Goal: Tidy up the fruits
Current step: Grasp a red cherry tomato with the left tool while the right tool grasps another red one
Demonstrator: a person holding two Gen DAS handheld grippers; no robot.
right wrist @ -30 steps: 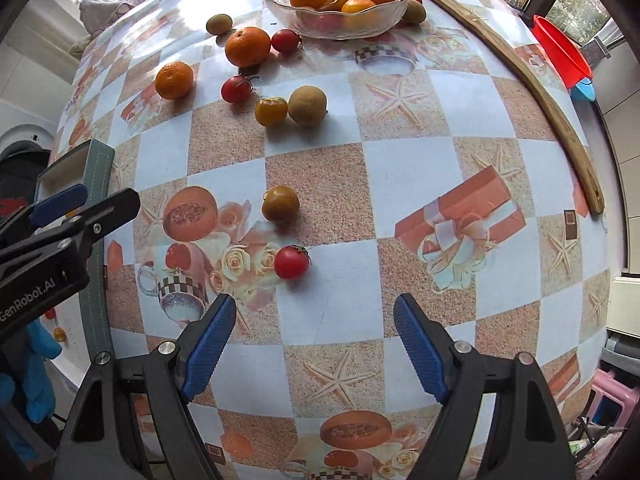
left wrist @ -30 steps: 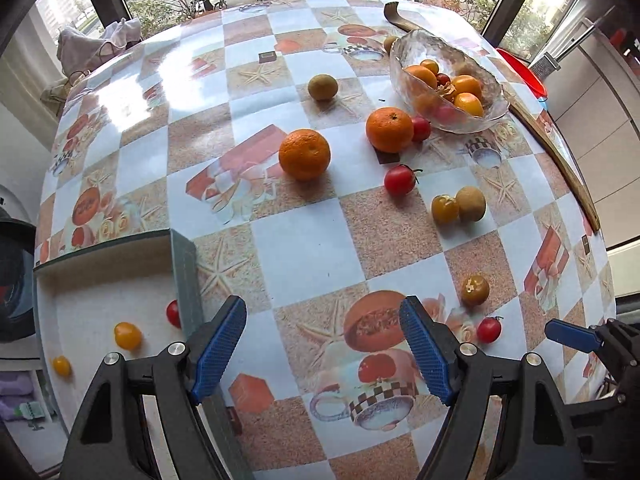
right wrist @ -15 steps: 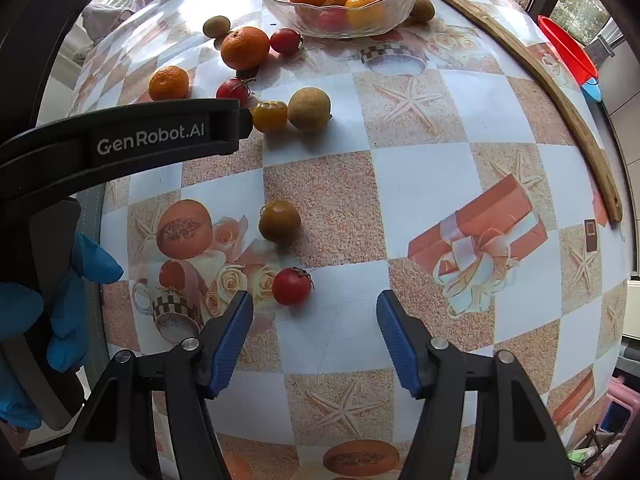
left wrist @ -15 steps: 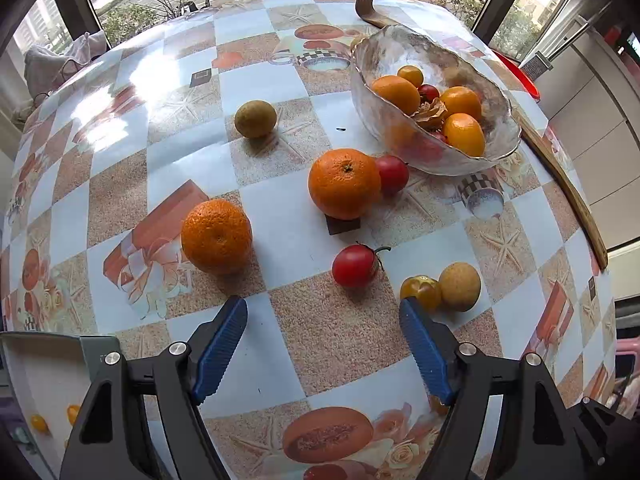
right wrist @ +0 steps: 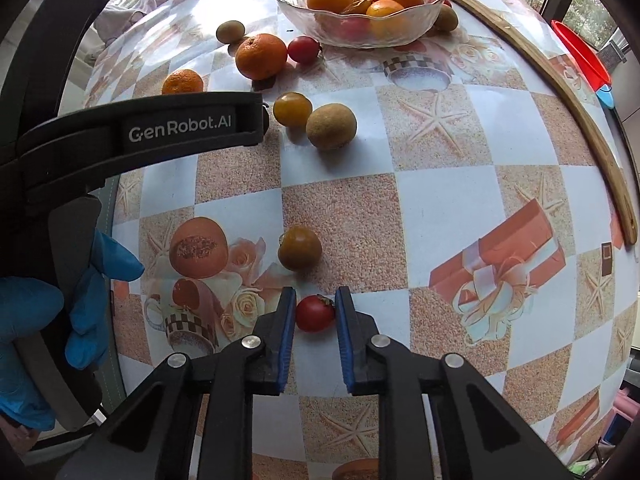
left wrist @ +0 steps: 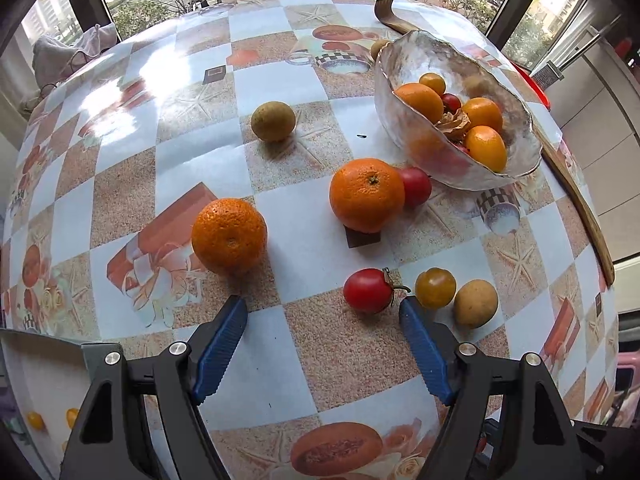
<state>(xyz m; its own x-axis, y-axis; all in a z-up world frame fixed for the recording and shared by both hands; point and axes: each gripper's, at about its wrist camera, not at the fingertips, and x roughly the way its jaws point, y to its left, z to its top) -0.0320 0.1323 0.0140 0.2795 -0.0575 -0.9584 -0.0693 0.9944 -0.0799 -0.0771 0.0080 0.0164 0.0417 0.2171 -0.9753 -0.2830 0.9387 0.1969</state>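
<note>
Both grippers work at once: our right gripper (right wrist: 316, 316) has clamped a red cherry tomato (right wrist: 315, 313) on the tablecloth, bound for the glass bowl (right wrist: 424, 20), we judge; our left gripper (left wrist: 322, 344) hangs open near another tomato (left wrist: 368, 290).

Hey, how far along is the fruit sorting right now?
Partly done. The glass bowl already holds several oranges and small tomatoes. In hand: the right gripper has closed on a red tomato that sits on the table. The left gripper is open and empty. Left: two oranges, other tomatoes and brownish round fruits loose on the table.
</note>
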